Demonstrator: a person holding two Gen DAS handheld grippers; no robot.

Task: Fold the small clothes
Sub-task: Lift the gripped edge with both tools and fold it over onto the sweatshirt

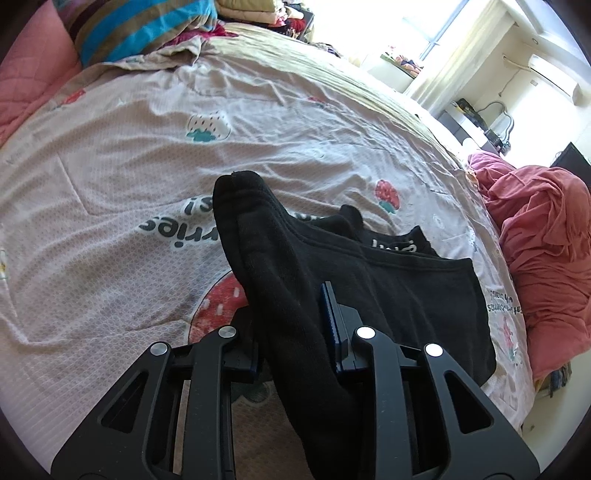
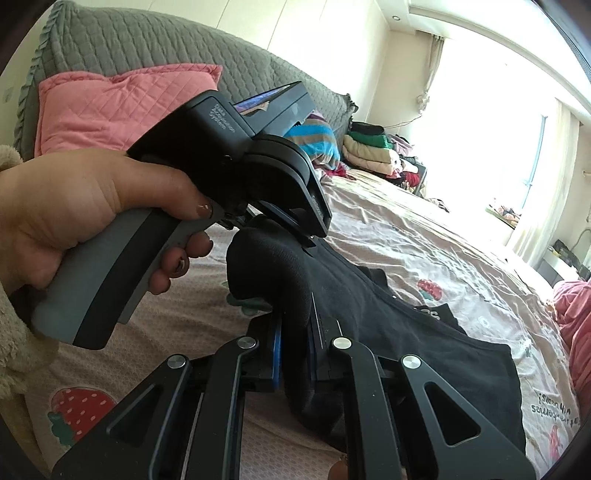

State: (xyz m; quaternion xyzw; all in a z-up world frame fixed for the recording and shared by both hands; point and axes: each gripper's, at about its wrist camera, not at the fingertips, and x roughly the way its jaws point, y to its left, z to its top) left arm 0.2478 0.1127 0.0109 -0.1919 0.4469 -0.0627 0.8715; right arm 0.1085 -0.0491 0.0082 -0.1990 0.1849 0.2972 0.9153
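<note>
A black sock point(image 1: 273, 258) runs up between the jaws of my left gripper point(image 1: 291, 325), which is shut on it, its toe end standing up over the bed. The same sock point(image 2: 280, 273) is also pinched by my right gripper point(image 2: 297, 332), which is shut on it. In the right wrist view a hand holds the left gripper's body point(image 2: 236, 147) just above the sock. A flat pile of black clothes point(image 1: 424, 291) lies on the strawberry-print bedsheet point(image 1: 147, 166) just right of the sock; it also shows in the right wrist view point(image 2: 443, 354).
A red crumpled garment point(image 1: 546, 236) lies at the bed's right edge. A striped blue-and-brown cloth point(image 1: 140, 29) and a pink quilted pillow point(image 2: 122, 107) lie at the head end by a grey headboard point(image 2: 147, 40). Stacked clothes point(image 2: 369, 147) lie beyond.
</note>
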